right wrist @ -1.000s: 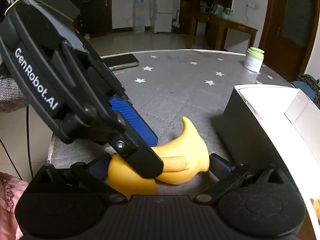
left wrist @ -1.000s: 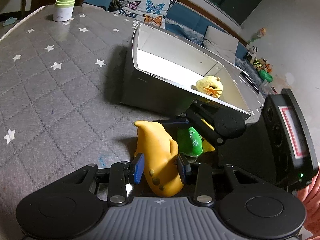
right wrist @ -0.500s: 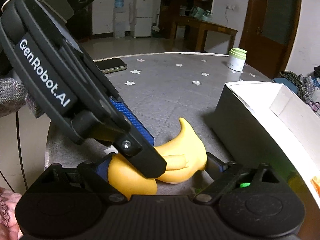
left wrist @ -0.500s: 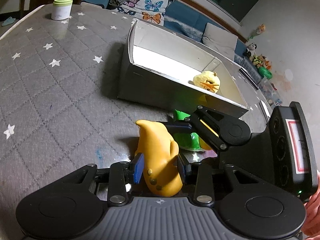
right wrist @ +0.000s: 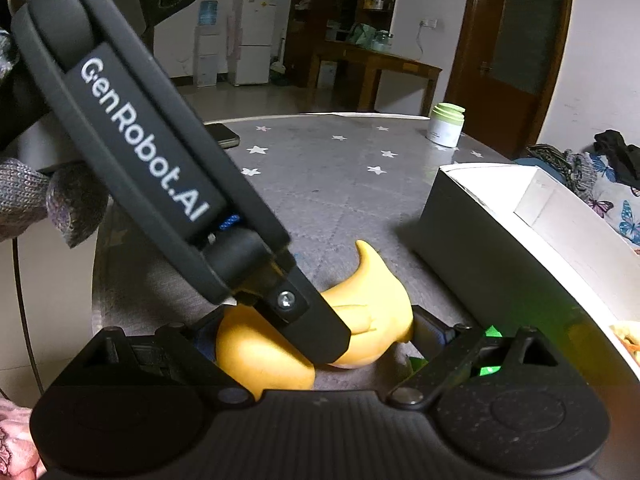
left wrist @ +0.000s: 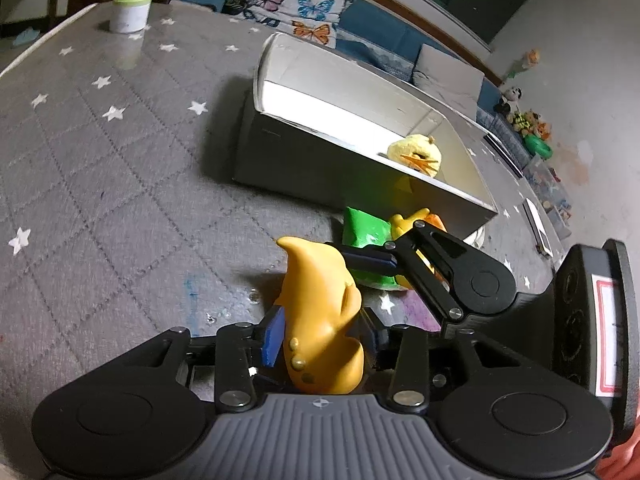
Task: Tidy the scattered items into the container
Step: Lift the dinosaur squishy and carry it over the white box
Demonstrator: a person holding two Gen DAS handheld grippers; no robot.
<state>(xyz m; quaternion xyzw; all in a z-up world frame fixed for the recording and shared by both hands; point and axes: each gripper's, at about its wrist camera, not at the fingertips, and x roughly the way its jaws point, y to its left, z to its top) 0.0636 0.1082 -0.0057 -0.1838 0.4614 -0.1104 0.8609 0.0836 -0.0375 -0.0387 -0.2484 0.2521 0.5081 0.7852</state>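
Gripping a smooth orange-yellow rubbery toy with a curled pointed tip (left wrist: pixel 320 320), the left gripper (left wrist: pixel 322 338) had its blue pads pressed against the toy's flanks, closed to the toy's width. The right gripper (right wrist: pixel 316 336) stood spread wide around the same toy (right wrist: pixel 372 312); whether its pads touched the toy could not be told. The toy sat just before the near wall of the open grey cardboard box with white lining (left wrist: pixel 304 160). Inside the box lay a fuzzy yellow plush chick (left wrist: pixel 416 154). A glossy green block (left wrist: pixel 366 232) beside the box was partly hidden by the right gripper's finger.
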